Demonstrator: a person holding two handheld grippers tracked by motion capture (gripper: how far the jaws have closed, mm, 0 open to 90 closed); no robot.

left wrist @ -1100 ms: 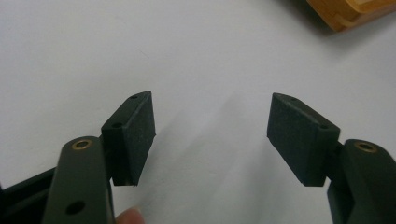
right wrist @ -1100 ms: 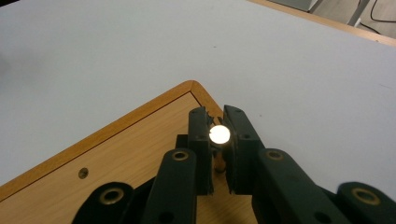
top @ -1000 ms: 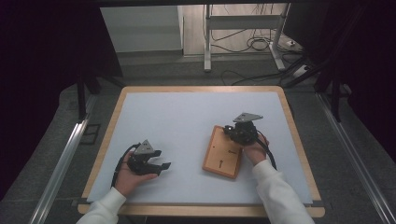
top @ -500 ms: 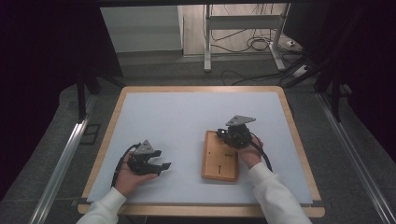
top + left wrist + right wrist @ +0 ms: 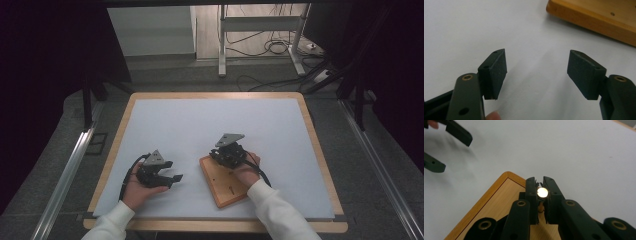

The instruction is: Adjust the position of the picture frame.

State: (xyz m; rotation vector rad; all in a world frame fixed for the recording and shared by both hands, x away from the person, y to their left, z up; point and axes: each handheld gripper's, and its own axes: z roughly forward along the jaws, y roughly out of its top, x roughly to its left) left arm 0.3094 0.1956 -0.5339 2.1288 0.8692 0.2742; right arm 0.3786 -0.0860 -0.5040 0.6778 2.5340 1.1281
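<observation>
A small wooden board (image 5: pixel 226 189) lies on the white table mat, turned at an angle near the front edge. My right gripper (image 5: pixel 220 156) stands over its far left corner. In the right gripper view its jaws (image 5: pixel 542 183) are shut on a shiny round-headed metal pin (image 5: pixel 542 192) that rises from the board (image 5: pixel 496 197). My left gripper (image 5: pixel 173 178) rests low on the mat to the board's left, pointing at it. It is open (image 5: pixel 537 72) with nothing between its pads, and the board's edge (image 5: pixel 599 17) lies a short way beyond them.
The white mat (image 5: pixel 210 120) sits in a wooden table frame (image 5: pixel 320 150). Behind the table are a metal stand (image 5: pixel 222 45) and cables (image 5: pixel 272 47) on the floor. Metal rails (image 5: pixel 65 170) run along both sides. My left gripper's jaws (image 5: pixel 446 147) show at the top left of the right gripper view.
My right gripper has moved left and toward the front edge, and the board has slid and turned with it. The left gripper has stayed put.
</observation>
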